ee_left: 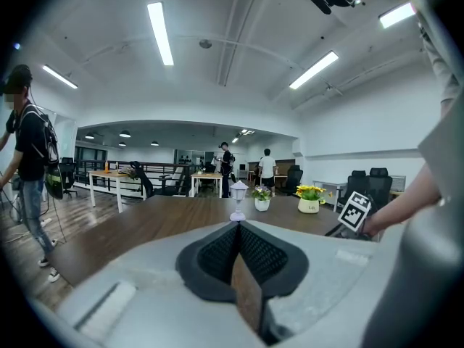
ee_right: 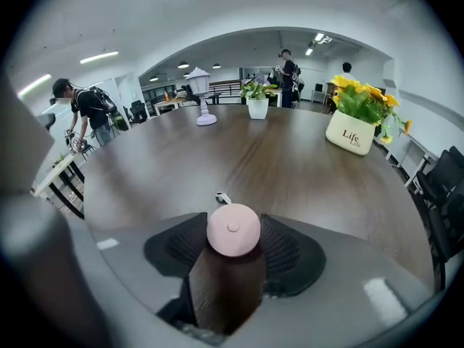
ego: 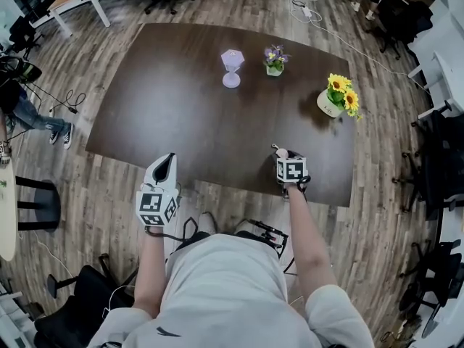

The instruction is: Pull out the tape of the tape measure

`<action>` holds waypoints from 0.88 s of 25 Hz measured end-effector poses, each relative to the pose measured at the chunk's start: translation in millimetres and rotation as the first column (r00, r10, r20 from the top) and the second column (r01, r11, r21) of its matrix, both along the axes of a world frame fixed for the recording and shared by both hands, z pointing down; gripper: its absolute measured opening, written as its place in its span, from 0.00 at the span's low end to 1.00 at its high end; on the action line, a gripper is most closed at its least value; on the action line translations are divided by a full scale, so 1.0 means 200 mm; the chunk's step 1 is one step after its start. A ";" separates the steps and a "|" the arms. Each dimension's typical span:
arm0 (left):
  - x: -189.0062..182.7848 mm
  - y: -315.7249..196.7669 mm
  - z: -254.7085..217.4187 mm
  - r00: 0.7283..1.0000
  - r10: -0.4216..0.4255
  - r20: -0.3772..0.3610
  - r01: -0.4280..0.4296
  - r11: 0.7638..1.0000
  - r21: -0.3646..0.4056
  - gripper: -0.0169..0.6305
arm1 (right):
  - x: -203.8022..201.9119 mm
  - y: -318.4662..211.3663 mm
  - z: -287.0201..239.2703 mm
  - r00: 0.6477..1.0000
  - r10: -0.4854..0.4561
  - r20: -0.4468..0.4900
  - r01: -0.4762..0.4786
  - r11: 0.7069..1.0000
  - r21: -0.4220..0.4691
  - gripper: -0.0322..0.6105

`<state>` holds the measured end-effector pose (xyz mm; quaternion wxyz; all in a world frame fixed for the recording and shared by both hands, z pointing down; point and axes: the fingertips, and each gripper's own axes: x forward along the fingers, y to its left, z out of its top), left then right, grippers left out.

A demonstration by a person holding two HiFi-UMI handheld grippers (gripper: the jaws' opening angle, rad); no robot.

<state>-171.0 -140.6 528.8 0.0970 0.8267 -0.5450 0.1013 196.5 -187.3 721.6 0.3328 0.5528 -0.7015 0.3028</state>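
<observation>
A round pink tape measure [ee_right: 233, 223] sits between the black pads of my right gripper [ee_right: 233, 234], and both pads touch its sides. Its small metal tape tab [ee_right: 221, 196] pokes out ahead over the dark wooden table [ee_right: 290, 165]. In the head view the right gripper [ego: 284, 156] is low over the table's near edge, right of centre. My left gripper [ego: 168, 159] hangs just off the near edge, further left. Its jaws [ee_left: 238, 227] are shut with nothing between them.
A white lamp ornament [ego: 232, 65] and a small potted plant [ego: 274, 60] stand at the table's far side. A white pot of sunflowers [ego: 337, 96] is at the right. People [ee_left: 29, 158] and office chairs [ego: 435, 165] are around the table.
</observation>
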 end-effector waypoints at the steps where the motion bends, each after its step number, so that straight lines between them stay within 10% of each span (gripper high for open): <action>1: 0.00 0.00 0.00 1.000 0.000 0.000 0.000 1.000 0.000 0.03 | 0.00 0.00 0.00 1.000 0.000 0.007 0.000 1.000 0.004 0.41; 14: 0.12 0.00 -0.05 0.998 0.060 -0.023 -0.060 0.998 0.020 0.04 | -0.18 0.07 -0.31 0.975 -0.194 0.106 0.177 0.973 0.149 0.39; 22: 0.36 -0.08 -0.13 0.967 0.152 -0.203 -0.146 0.988 0.045 0.04 | -0.43 0.09 -0.87 0.934 -0.319 0.160 0.257 0.912 0.318 0.39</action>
